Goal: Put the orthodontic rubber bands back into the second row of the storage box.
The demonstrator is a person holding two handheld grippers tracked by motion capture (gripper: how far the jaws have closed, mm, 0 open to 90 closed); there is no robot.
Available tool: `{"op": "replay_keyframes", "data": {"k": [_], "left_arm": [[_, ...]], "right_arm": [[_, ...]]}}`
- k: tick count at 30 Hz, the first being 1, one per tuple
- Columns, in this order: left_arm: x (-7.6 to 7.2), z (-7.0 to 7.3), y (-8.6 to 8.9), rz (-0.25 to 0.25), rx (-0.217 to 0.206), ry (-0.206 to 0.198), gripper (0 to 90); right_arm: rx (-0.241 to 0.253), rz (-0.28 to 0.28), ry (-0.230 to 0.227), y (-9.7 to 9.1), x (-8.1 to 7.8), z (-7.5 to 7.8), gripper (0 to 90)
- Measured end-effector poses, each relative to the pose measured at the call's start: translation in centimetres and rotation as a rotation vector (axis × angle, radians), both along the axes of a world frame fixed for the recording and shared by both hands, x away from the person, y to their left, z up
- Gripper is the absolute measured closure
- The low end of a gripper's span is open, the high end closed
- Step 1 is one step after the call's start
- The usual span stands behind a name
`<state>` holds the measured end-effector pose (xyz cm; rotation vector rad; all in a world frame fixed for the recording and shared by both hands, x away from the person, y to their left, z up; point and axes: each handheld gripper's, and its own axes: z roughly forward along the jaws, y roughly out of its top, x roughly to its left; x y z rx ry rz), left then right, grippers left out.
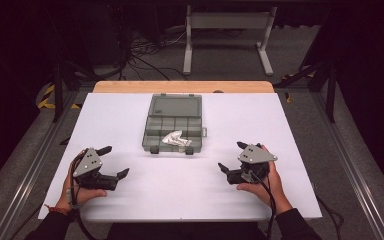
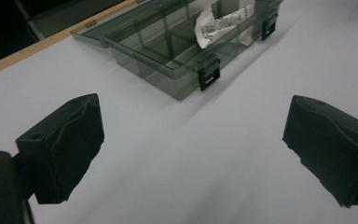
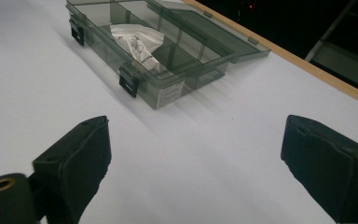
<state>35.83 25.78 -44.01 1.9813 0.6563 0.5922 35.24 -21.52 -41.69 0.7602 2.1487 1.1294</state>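
Here we take the organiser box (image 1: 172,123) as our landmark: a smoky, see-through compartment case lying open on the white table (image 1: 130,195), its lid folded back toward the far wooden edge and its two black latches facing us. To the near left of the box sits our left gripper (image 1: 114,161), jaws spread wide with nothing between them, aimed up toward the box's left latch (image 2: 209,72). Inside the box, in a front compartment toward its right end, lies the crumpled white packet (image 1: 176,138). To the near right of the box waits our right gripper (image 1: 232,156), likewise wide apart and empty. The box's long axis runs away from us toward the far edge. Both grippers stand well apart from it; we judge the right one the nearer to the packet, which lies ahead of it and to its left
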Motion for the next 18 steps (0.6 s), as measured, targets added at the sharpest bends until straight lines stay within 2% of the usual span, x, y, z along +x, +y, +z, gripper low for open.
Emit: {"op": "replay_keyframes", "data": {"k": [2,3,5,7,8,9,10,11,12,13,15,18], "left_arm": [[0.5,0.3,-0.1,0.016,0.012,-0.016,8.7],[0.7,0.4,-0.1,0.018,0.023,-0.024,13.3],[0.9,0.5,0.0,0.02,0.008,-0.022,17.4],[1.4,0.6,-0.1,0.042,0.018,-0.028,23.9],[1.4,0.6,-0.1,0.042,0.018,-0.028,26.2],[1.5,0.6,-0.1,0.036,0.011,-0.019,35.4],[1.5,0.6,-0.1,0.038,0.027,-0.024,35.4],[1.5,0.6,-0.1,0.032,0.023,-0.018,41.4],[1.4,0.6,-0.1,0.025,0.021,-0.02,41.4],[1.4,0.7,-0.1,0.027,0.026,-0.028,47.8],[1.3,0.7,0.0,0.013,0.009,-0.02,53.6],[1.1,0.7,0.0,0.009,0.018,-0.02,65.5]], "right_arm": [[-0.005,-0.007,-0.007,-0.1,0.1,0.1,16.9],[-0.013,-0.017,-0.015,-0.1,0.2,0.1,19.5],[-0.001,-0.038,-0.022,-0.3,0.3,0.1,23.7],[-0.007,-0.051,-0.017,-0.5,0.6,0.1,26.7],[-0.002,-0.061,-0.018,-0.6,0.6,0.1,28.9],[0.011,-0.065,-0.012,-0.8,0.7,0.1,32.4],[0.011,-0.065,-0.012,-0.8,0.7,0.1,32.4],[0.016,-0.078,-0.003,-1.1,0.9,0.1,35.9],[0.016,-0.078,-0.003,-1.1,0.9,0.1,35.9],[0.023,-0.076,0.0,-1.2,1.0,0.1,41.5],[0.036,-0.084,0.002,-1.5,1.0,0.2,45.4],[0.044,-0.075,0.009,-1.7,1.0,0.2,57.5]]}}
